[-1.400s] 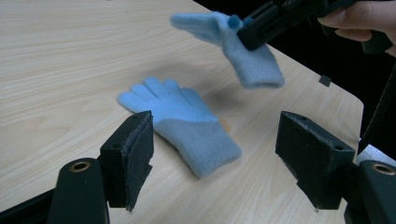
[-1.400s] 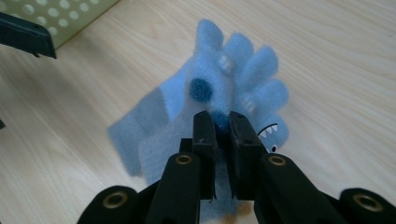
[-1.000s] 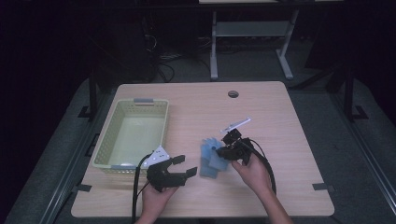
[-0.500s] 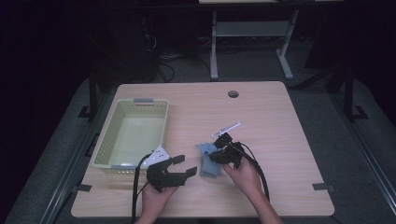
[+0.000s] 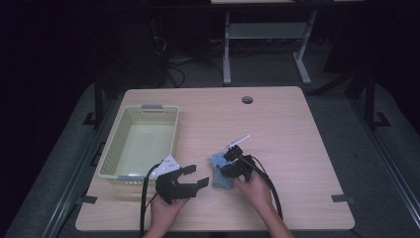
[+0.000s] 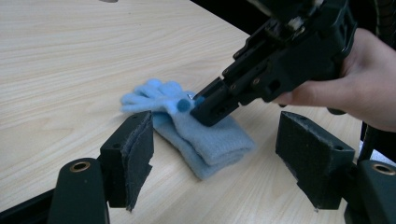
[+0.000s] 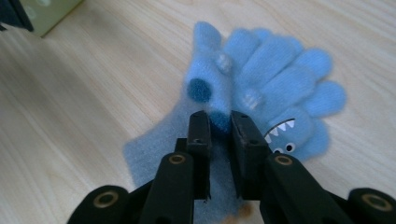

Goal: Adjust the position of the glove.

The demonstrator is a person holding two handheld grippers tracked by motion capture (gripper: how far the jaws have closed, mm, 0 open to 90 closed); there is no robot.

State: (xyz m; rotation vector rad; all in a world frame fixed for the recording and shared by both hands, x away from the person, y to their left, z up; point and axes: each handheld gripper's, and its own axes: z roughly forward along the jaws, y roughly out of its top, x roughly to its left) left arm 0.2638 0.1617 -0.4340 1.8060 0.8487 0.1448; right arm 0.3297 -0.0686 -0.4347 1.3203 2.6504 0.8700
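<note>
A pale blue knitted glove (image 5: 221, 177) with a monster face lies on the wooden table (image 5: 287, 124), near the front middle. My right gripper (image 5: 224, 164) comes down on it from the right. In the right gripper view the right gripper (image 7: 219, 119) is shut on a fold of the glove (image 7: 275, 79) near a dark blue dot. My left gripper (image 5: 196, 176) hovers just left of the glove, open, with nothing between its jaws. In the left gripper view the left gripper (image 6: 215, 128) faces the glove (image 6: 205, 140), and the right gripper (image 6: 200, 108) pinches it.
A pale yellow-green plastic basket (image 5: 152, 106) stands at the table's left, close behind the left gripper, and its corner (image 7: 51, 14) appears in the right gripper view. A round cable hole (image 5: 247, 99) sits at the far middle. Black cables trail off the front edge.
My right gripper has moved left and nearer to the person, onto the glove, and the glove has shifted slightly with it. The left gripper has stayed put.
</note>
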